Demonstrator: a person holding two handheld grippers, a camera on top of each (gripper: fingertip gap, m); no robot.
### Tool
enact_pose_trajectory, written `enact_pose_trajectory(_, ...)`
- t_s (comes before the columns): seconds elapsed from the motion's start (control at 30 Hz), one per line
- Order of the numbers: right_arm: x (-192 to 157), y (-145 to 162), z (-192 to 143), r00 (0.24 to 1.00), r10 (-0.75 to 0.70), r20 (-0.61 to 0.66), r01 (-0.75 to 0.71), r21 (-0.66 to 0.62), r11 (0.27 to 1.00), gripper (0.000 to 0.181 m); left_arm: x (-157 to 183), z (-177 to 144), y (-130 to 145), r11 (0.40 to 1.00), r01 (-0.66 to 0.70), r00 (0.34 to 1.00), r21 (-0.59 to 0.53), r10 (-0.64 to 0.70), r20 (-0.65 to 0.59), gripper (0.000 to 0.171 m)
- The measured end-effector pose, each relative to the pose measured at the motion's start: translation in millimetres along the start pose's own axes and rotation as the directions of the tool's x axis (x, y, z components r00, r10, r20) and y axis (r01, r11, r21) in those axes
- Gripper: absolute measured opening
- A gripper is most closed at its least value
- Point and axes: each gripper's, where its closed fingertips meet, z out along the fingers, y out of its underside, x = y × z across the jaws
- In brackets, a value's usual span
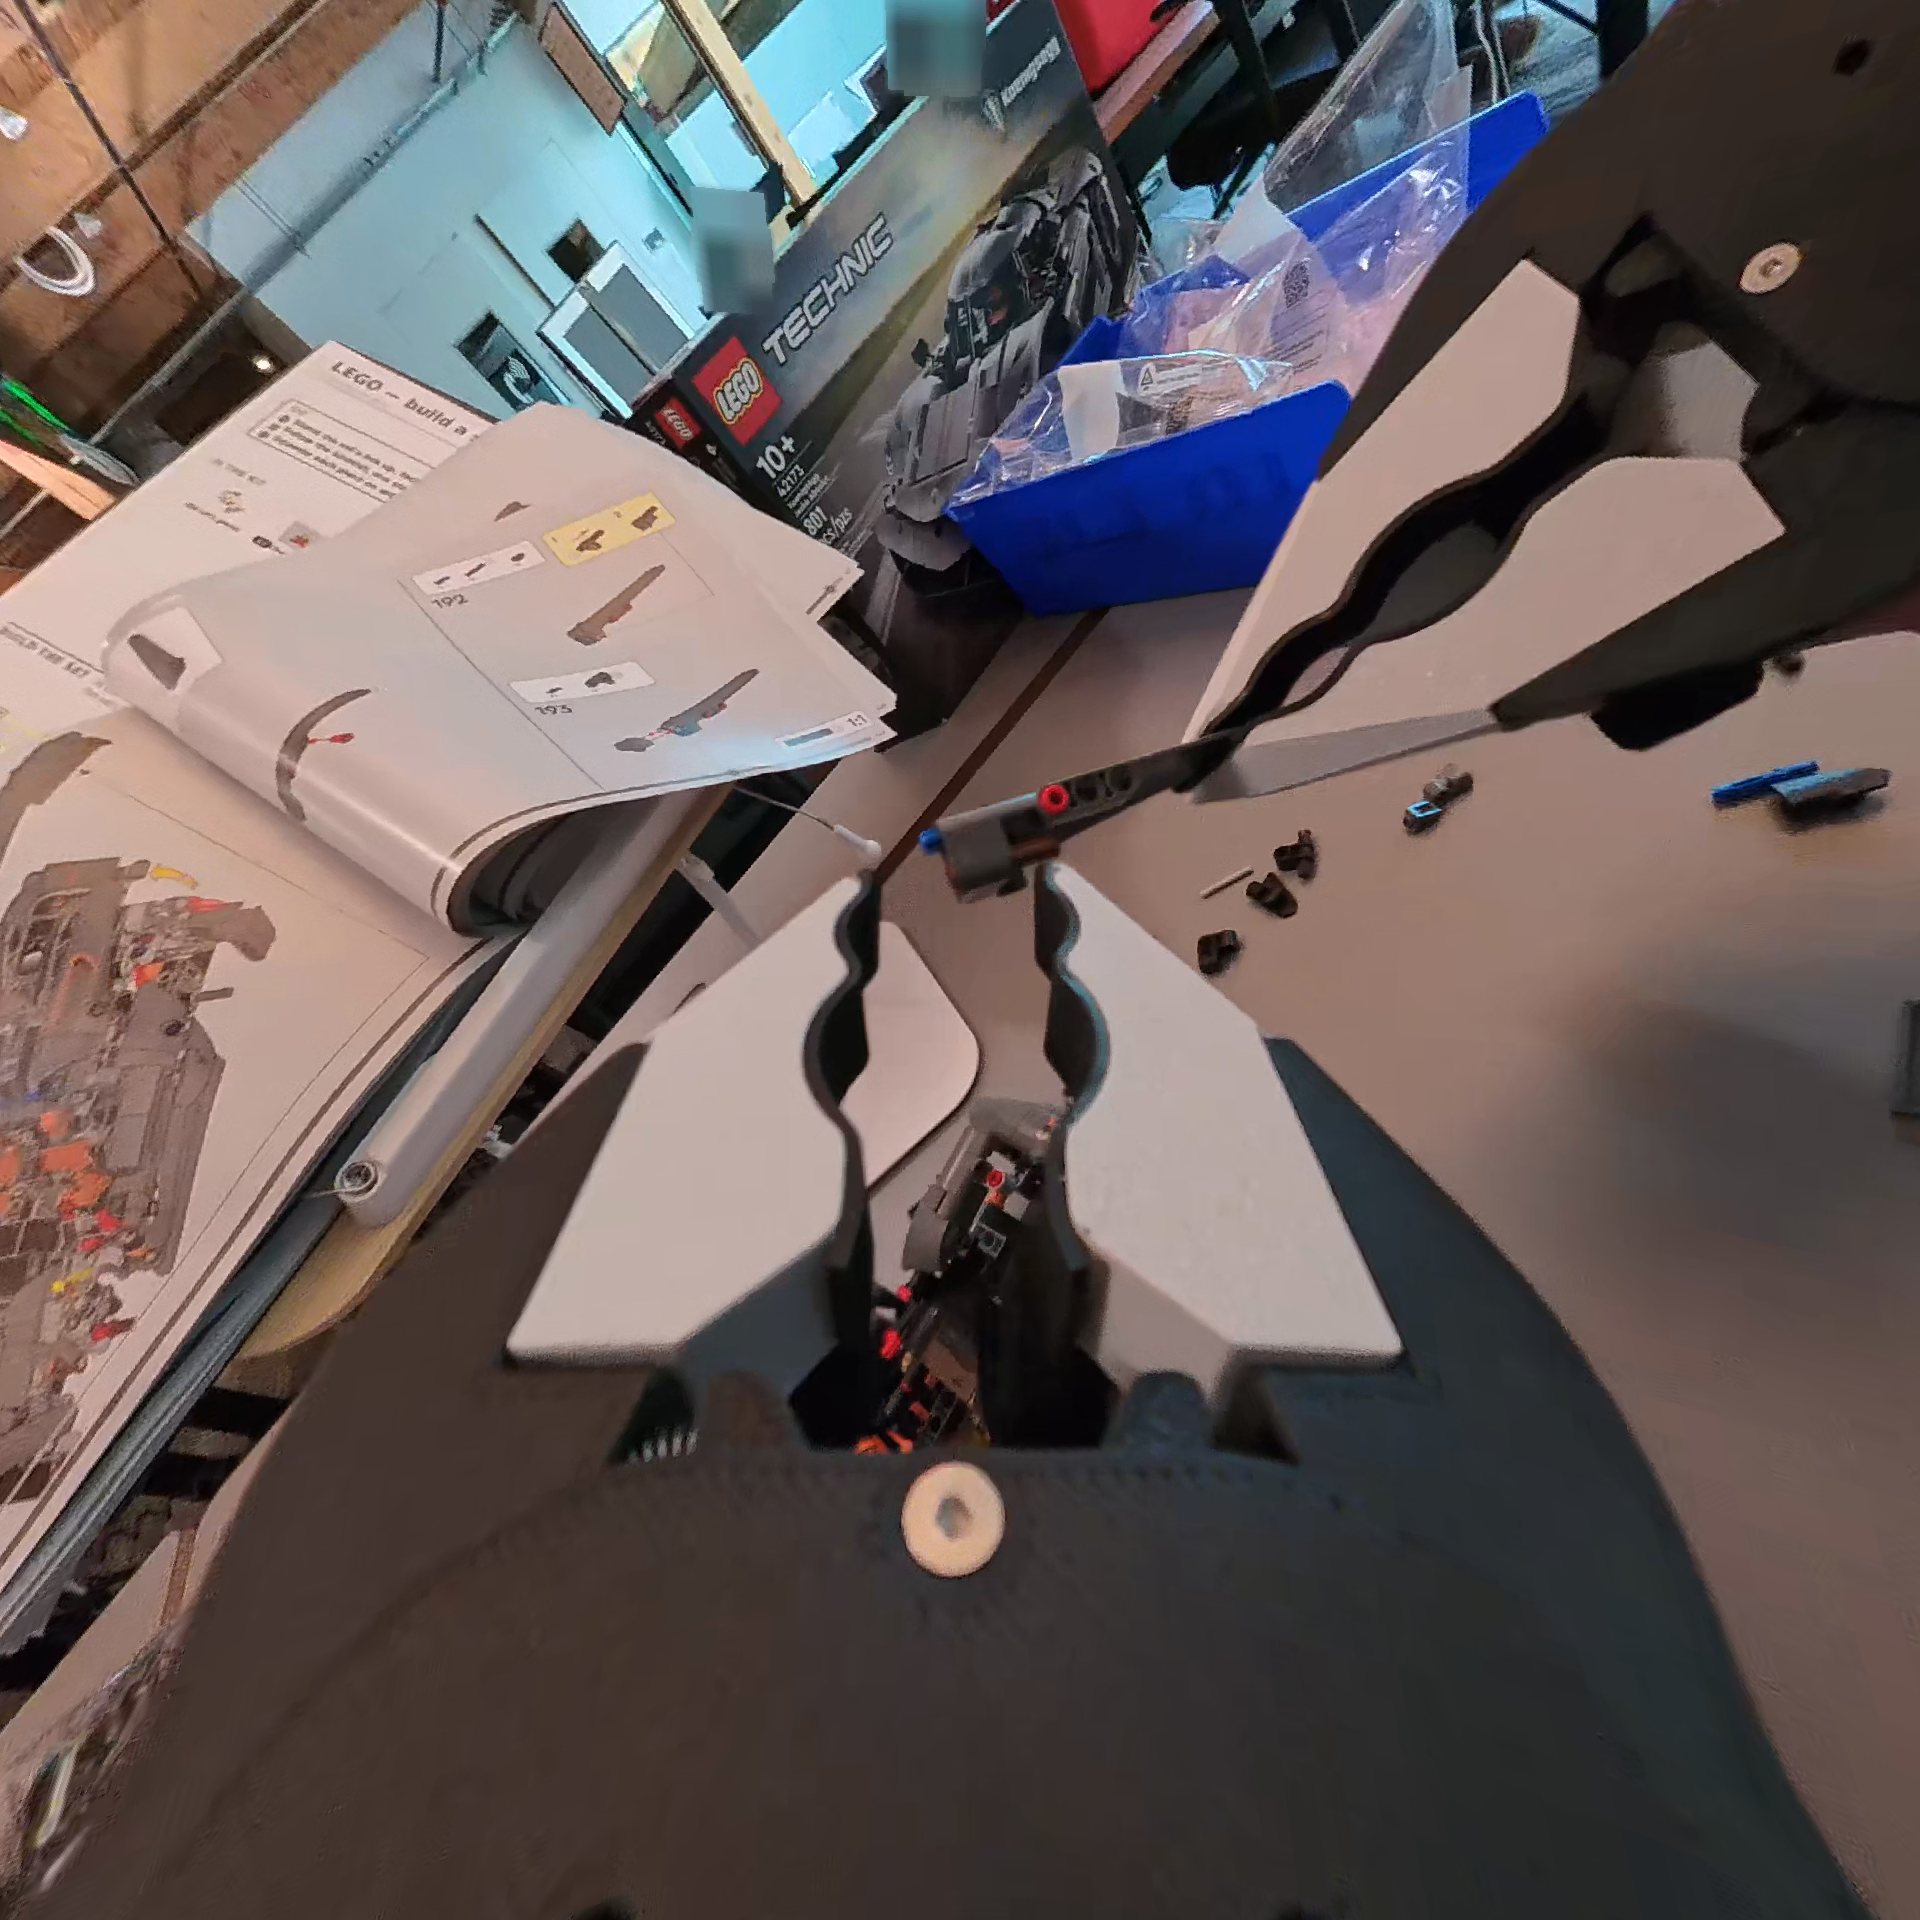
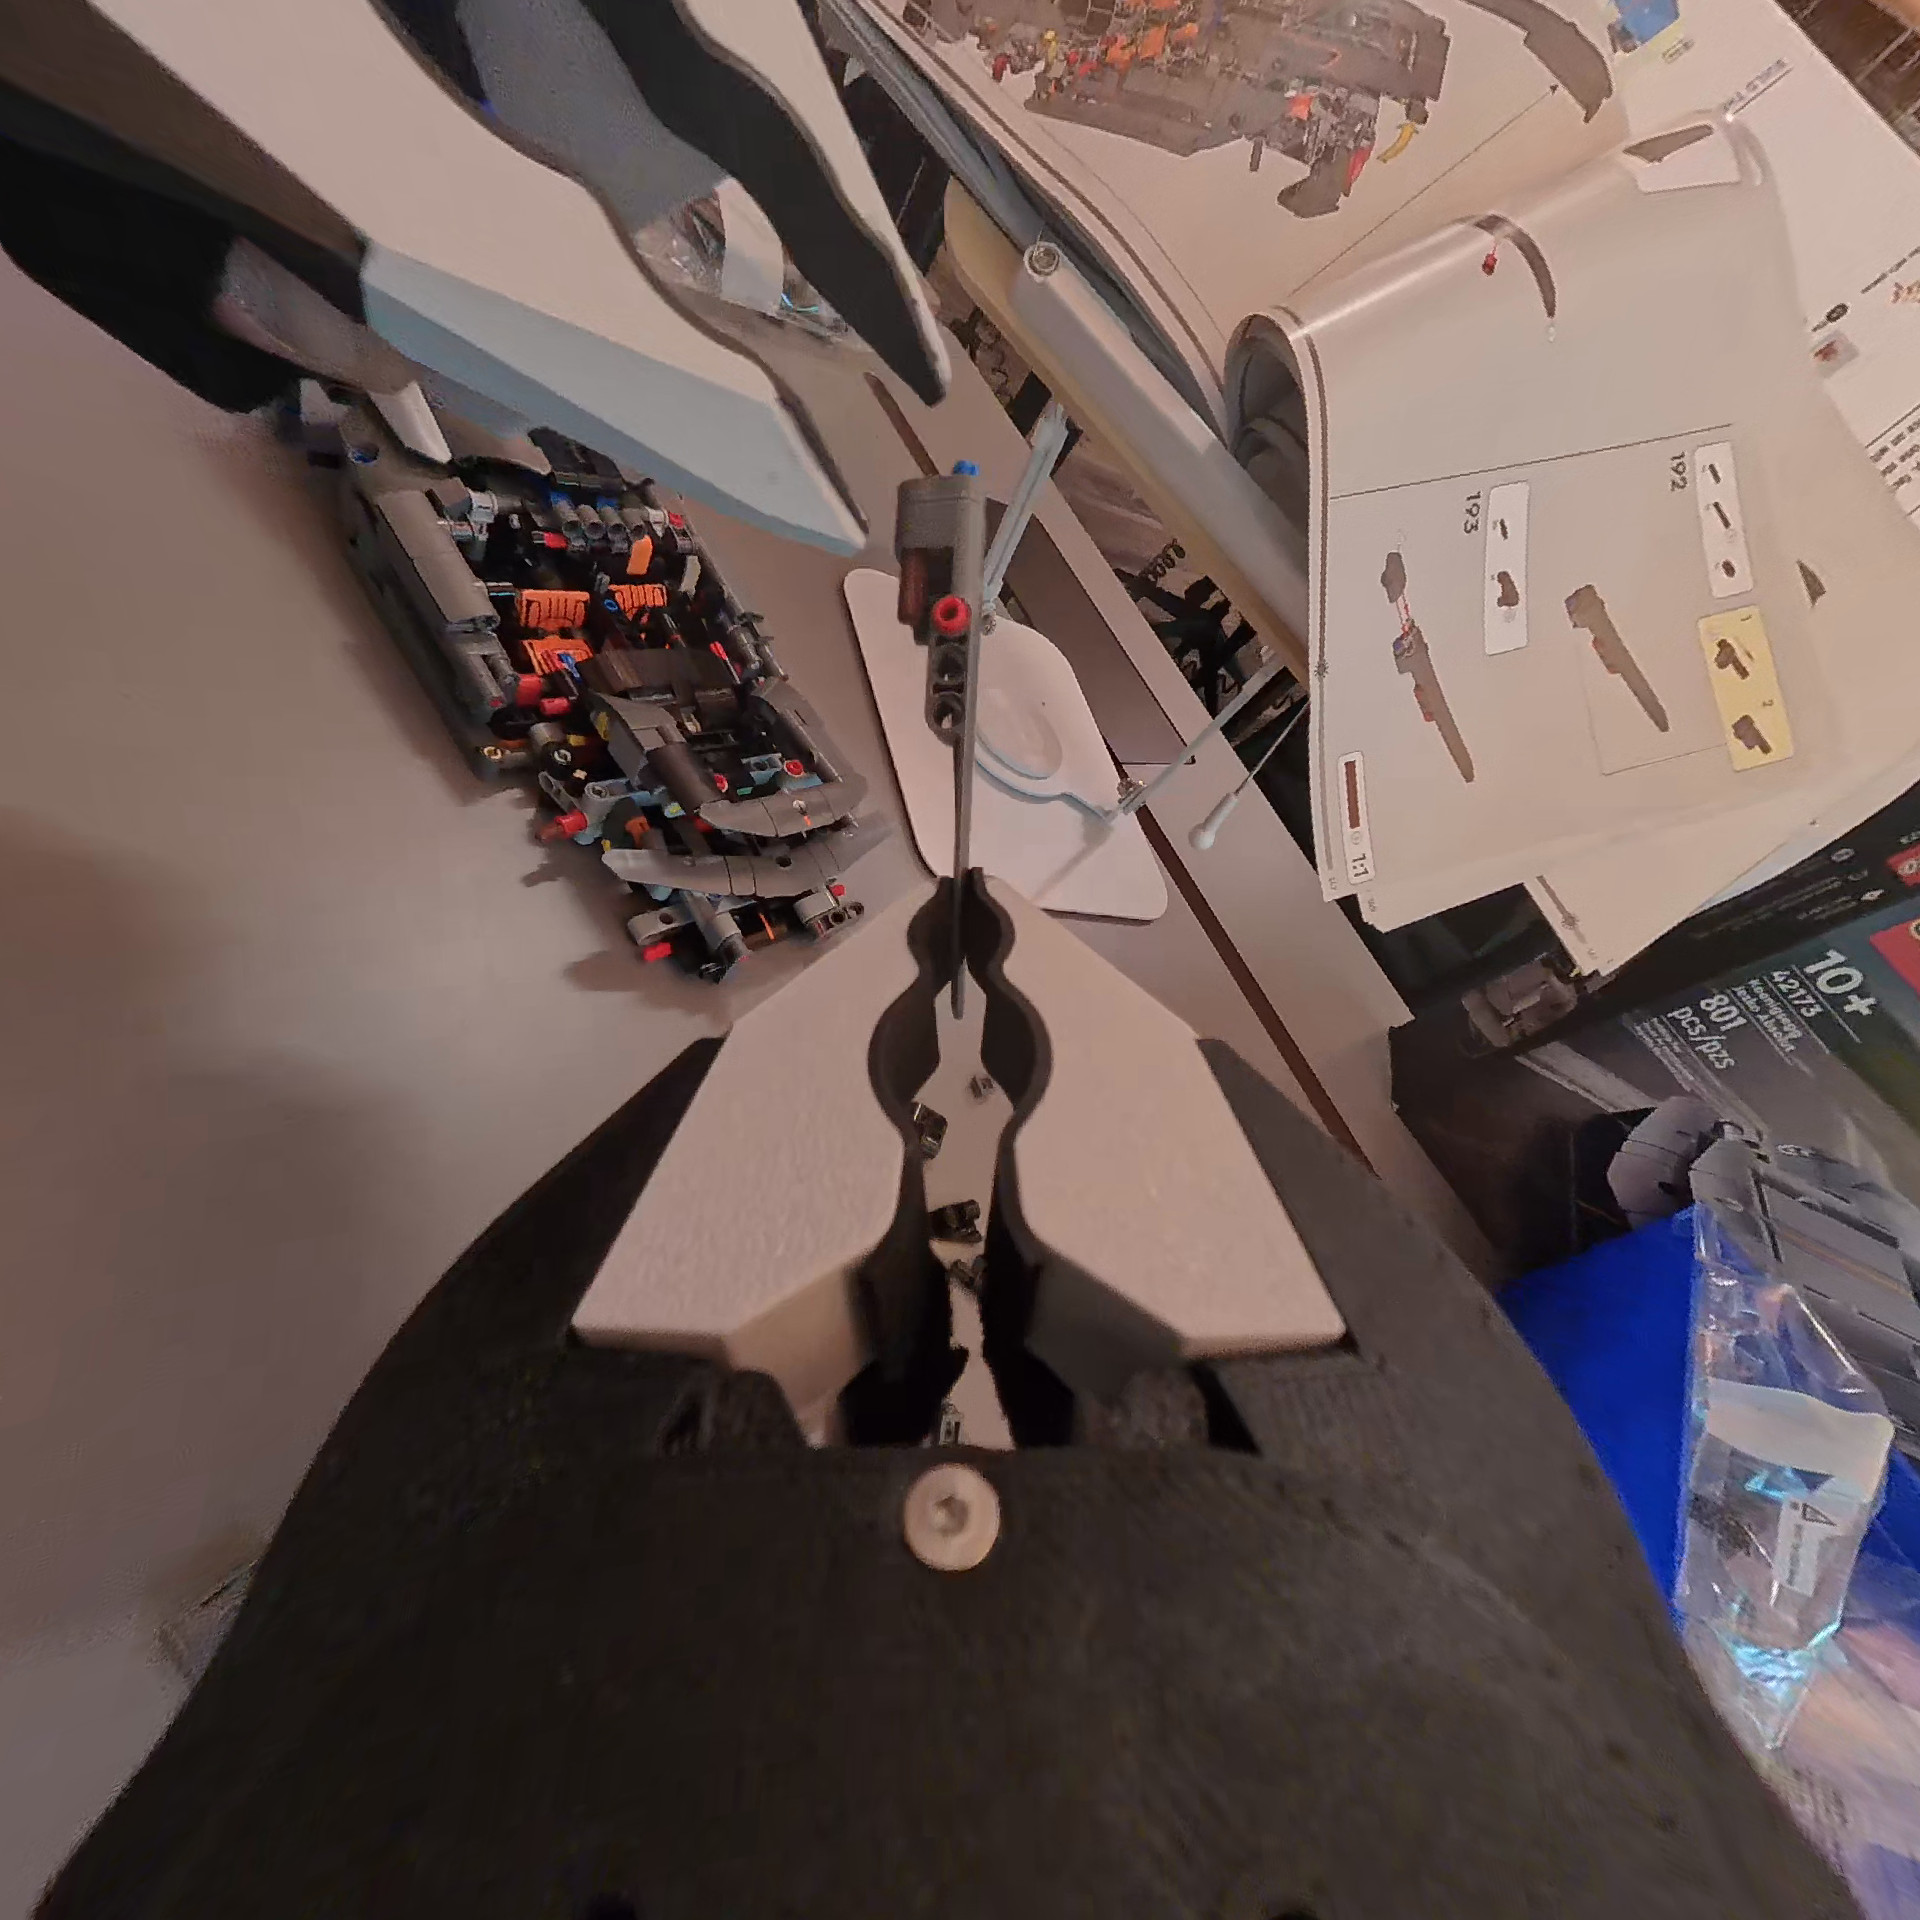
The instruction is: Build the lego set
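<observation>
My right gripper (image 2: 961, 899) is shut on the thin end of a long grey lego sub-assembly (image 2: 940, 551) that carries a red pin and a blue pin at its far tip. It holds the piece above the table. In the left wrist view this piece (image 1: 1003, 831) sits just past my left gripper (image 1: 956, 888), which is open and empty. The right gripper (image 1: 1214, 750) comes in there from the upper right. The left gripper (image 2: 894, 462) shows open beside the piece's far end. The partly built car (image 2: 613, 707) lies on the table to the left.
An open instruction booklet (image 1: 468, 675) lies on a stand at the left. A lego box (image 1: 883, 364) and a blue bin (image 1: 1143, 520) with plastic bags stand behind. Small black parts (image 1: 1278, 873) and blue parts (image 1: 1797, 784) lie on the grey table. A white pad (image 2: 1039, 831) lies under the piece. The partly built car (image 2: 613, 707) is about 15 cm from both grippers' fingertips.
</observation>
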Motion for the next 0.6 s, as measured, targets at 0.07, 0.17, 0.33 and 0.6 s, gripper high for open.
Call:
enact_pose_trajectory(0.07,0.4,0.1,-0.1,1.0,0.024,0.016,-0.024,0.011,1.0,0.0,-1.0,-4.1,-1.3,1.0,0.009,1.0,0.018,-0.009,-0.005,0.029)
enact_pose_trajectory(0.17,0.0,0.6,0.1,0.999,0.027,0.024,-0.027,0.011,1.0,0.0,1.3,-3.5,2.6,1.0,0.01,0.999,0.0,-0.01,-0.031,0.033)
enact_pose_trajectory(0.33,-7.9,1.4,2.9,0.998,-0.016,0.053,0.015,0.008,1.0,0.0,8.0,1.2,8.1,0.999,-0.053,0.997,-0.007,0.052,-0.063,0.039)
enact_pose_trajectory(0.6,-23.0,-2.1,4.8,0.99,-0.101,0.1,0.098,0.031,0.995,0.0,21.9,4.9,20.7,0.989,-0.141,0.984,-0.038,0.136,-0.115,0.034)
